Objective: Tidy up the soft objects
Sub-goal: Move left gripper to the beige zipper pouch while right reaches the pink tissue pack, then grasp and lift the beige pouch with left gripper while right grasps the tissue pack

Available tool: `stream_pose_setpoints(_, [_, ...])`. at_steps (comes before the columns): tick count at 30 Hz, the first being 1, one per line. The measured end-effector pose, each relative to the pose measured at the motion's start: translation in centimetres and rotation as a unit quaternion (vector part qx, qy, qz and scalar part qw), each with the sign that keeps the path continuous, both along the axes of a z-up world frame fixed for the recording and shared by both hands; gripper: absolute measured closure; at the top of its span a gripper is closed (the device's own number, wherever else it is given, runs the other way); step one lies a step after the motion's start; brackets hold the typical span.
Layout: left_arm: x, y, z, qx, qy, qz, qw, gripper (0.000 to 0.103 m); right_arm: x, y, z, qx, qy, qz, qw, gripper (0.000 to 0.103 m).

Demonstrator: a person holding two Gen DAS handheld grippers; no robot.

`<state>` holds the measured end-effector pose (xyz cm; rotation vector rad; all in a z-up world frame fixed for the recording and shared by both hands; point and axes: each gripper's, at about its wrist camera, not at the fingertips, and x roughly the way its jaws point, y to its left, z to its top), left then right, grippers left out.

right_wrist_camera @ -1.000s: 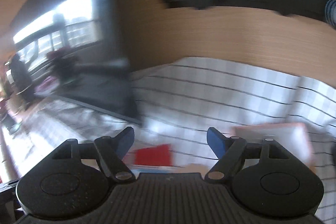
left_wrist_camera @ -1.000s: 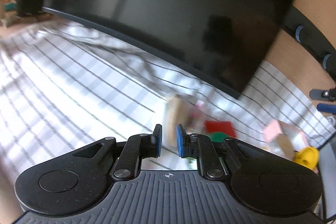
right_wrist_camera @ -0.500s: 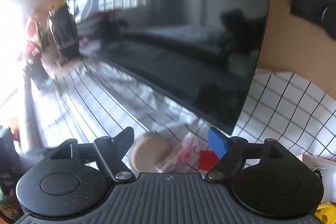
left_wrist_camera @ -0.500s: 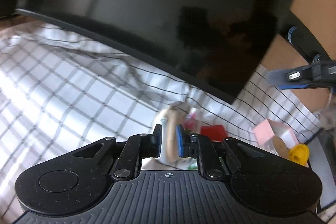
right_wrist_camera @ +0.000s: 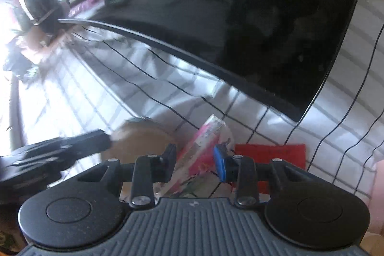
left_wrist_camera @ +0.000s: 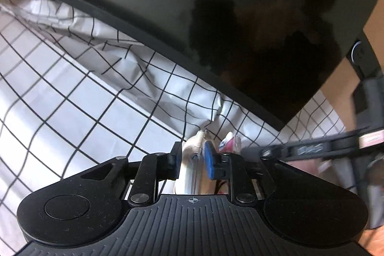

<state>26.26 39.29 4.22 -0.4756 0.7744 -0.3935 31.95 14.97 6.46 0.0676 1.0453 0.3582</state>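
Observation:
A beige round soft pad [left_wrist_camera: 192, 160] lies on the checked cloth below the monitor; it also shows in the right wrist view [right_wrist_camera: 141, 138]. My left gripper [left_wrist_camera: 192, 157] has its jaws narrowly apart around the pad's edge. A pink and white soft packet [right_wrist_camera: 204, 150] lies beside the pad and also shows in the left wrist view [left_wrist_camera: 229, 142]. My right gripper [right_wrist_camera: 195, 161] straddles the packet with its jaws partly closed, close to its sides; contact is unclear. A red flat piece [right_wrist_camera: 271, 157] lies right of the packet.
A large black monitor [left_wrist_camera: 216, 16] stands just behind the objects and overhangs the white checked cloth [left_wrist_camera: 72, 92]. The right gripper's body [left_wrist_camera: 324, 148] crosses the left wrist view. The left gripper's body [right_wrist_camera: 55, 152] shows in the right wrist view. A pink box [right_wrist_camera: 378, 181] sits at far right.
Both grippers have moved in and down onto the objects. The left now brackets the beige pad. The right gripper's jaws have narrowed from wide open around the pink packet.

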Motion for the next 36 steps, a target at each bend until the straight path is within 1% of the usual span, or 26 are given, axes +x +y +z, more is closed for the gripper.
stream_pose_setpoints(2, [0.2,0.4,-0.1,-0.022,0.008,-0.013,0.9996,0.080,0.2,0.0,-1.0,0.007,0.016,0.007,1.000,0.069])
stream_pose_setpoints(5, [-0.1,0.4,0.2,-0.019,0.009,-0.032,0.9993,0.080,0.4,0.3,-1.7,0.021,0.025,0.015,0.999,0.069])
stream_pose_setpoints(7, [-0.5,-0.1,0.7,-0.001,0.005,-0.044,0.9990,0.079,0.5,0.4,-1.7,0.022,0.026,0.021,0.999,0.069])
stream_pose_setpoints(9, [-0.5,-0.8,1.0,0.035,0.000,-0.045,0.9984,0.079,0.6,0.7,-1.8,0.021,0.026,0.025,0.999,0.069])
stream_pose_setpoints(10, [-0.4,-1.2,1.0,0.055,0.000,-0.045,0.9975,0.076,0.5,0.7,-1.8,0.022,0.026,0.024,0.999,0.069])
stream_pose_setpoints(12, [-0.3,-1.4,1.0,0.055,-0.006,-0.048,0.9973,0.074,0.5,0.7,-1.8,0.021,0.024,0.024,0.999,0.069])
stream_pose_setpoints(13, [-0.2,-1.5,0.9,0.054,-0.001,-0.051,0.9972,0.070,0.5,0.6,-1.8,0.021,0.024,0.025,0.999,0.069])
stream_pose_setpoints(14, [-0.1,-1.6,0.8,0.058,-0.003,-0.053,0.9969,0.067,0.6,0.6,-1.8,0.022,0.024,0.024,0.999,0.069])
stream_pose_setpoints(17, [-0.3,-2.0,0.9,0.072,-0.014,-0.063,0.9953,0.063,0.6,0.6,-1.8,0.023,0.025,0.024,0.999,0.069])
stream_pose_setpoints(19, [-0.1,-1.9,0.8,0.073,-0.010,-0.062,0.9953,0.064,0.5,0.4,-1.7,0.022,0.024,0.024,0.999,0.069])
stream_pose_setpoints(22, [0.6,-1.8,-0.4,0.061,0.026,-0.061,0.9959,0.058,0.2,0.1,-1.4,0.019,0.018,0.023,0.999,0.069])
stream_pose_setpoints(23, [0.6,-1.9,-0.6,0.059,0.029,-0.061,0.9960,0.058,0.1,0.0,-1.3,0.018,0.016,0.021,1.000,0.069])
stream_pose_setpoints(26, [0.6,-2.3,-1.1,0.063,0.031,-0.068,0.9952,0.058,-0.2,-0.4,-0.8,0.012,0.006,0.010,1.000,0.069])
stream_pose_setpoints(30, [0.8,-2.4,-1.7,0.048,0.035,-0.066,0.9961,0.057,-0.5,-1.2,-0.5,-0.004,-0.006,-0.010,1.000,0.069])
stream_pose_setpoints(33, [0.8,-2.9,-1.7,0.052,0.028,-0.060,0.9964,0.057,-0.3,-2.2,-0.9,-0.002,0.009,-0.029,1.000,0.069])
stream_pose_setpoints(36, [0.9,-3.5,-1.7,0.061,0.024,-0.065,0.9957,0.056,0.0,-2.7,-1.4,0.004,0.018,-0.041,0.999,0.069])
